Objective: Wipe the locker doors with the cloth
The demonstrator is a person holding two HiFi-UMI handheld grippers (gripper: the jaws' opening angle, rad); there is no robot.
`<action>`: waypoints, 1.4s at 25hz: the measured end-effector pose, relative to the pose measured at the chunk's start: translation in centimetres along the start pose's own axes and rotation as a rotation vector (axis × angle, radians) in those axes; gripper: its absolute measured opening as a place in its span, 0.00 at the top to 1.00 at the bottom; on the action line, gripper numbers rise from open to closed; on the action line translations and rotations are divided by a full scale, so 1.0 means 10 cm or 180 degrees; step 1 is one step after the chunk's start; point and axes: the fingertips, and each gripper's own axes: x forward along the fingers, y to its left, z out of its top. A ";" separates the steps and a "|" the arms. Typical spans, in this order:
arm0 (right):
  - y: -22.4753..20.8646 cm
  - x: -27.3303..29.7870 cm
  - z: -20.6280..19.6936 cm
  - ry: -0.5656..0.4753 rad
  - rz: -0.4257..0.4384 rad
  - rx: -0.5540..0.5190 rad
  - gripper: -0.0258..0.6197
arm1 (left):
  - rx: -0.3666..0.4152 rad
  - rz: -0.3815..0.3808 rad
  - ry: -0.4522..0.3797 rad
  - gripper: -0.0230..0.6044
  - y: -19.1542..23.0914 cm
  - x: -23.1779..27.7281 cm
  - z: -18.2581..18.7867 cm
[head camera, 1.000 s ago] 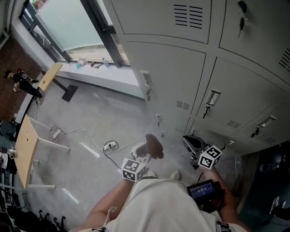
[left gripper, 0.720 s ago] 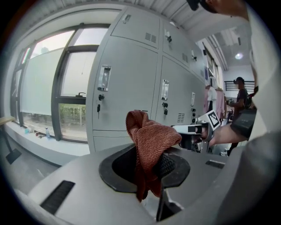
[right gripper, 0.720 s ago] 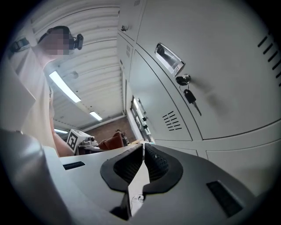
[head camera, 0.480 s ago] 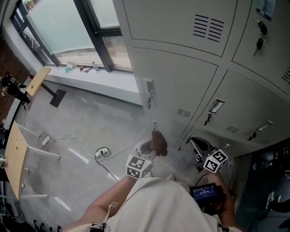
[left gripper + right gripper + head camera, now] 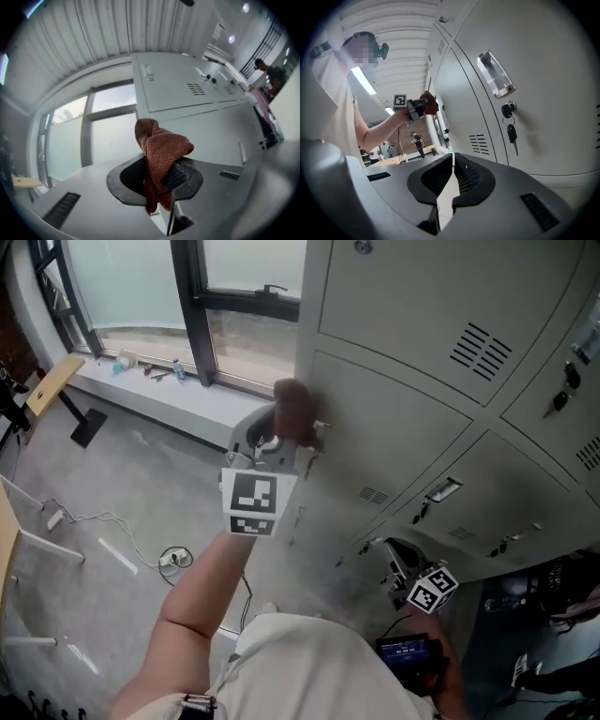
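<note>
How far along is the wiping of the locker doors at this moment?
Done: the cloth is gripped in the left tongs. In hand: they hold it up at the left edge of a locker door; whether it touches is unclear. Left: seemingly all the wiping, as no door shows a wiped trace. The right tongs are shut, empty and low.

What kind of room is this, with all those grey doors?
Probably a locker area in an office or workshop. Grey metal lockers with vent slots line the wall, a key hangs from one lock, and a big window stands beside them. The left claw grips a cloth.
</note>
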 end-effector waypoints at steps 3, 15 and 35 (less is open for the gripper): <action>0.04 0.04 0.04 -0.0018 -0.0038 -0.0012 0.92 | 0.0127 0.0336 0.0043 0.84 0.27 0.31 0.30; -0.07 -0.23 -0.01 -0.0158 -0.0289 0.0107 0.92 | 0.0454 0.0613 -0.0395 0.84 -0.22 0.44 0.68; -0.27 -0.78 0.01 -0.0623 -0.0614 0.0338 0.92 | 0.1301 -0.1250 -0.0728 0.84 -2.94 0.55 0.77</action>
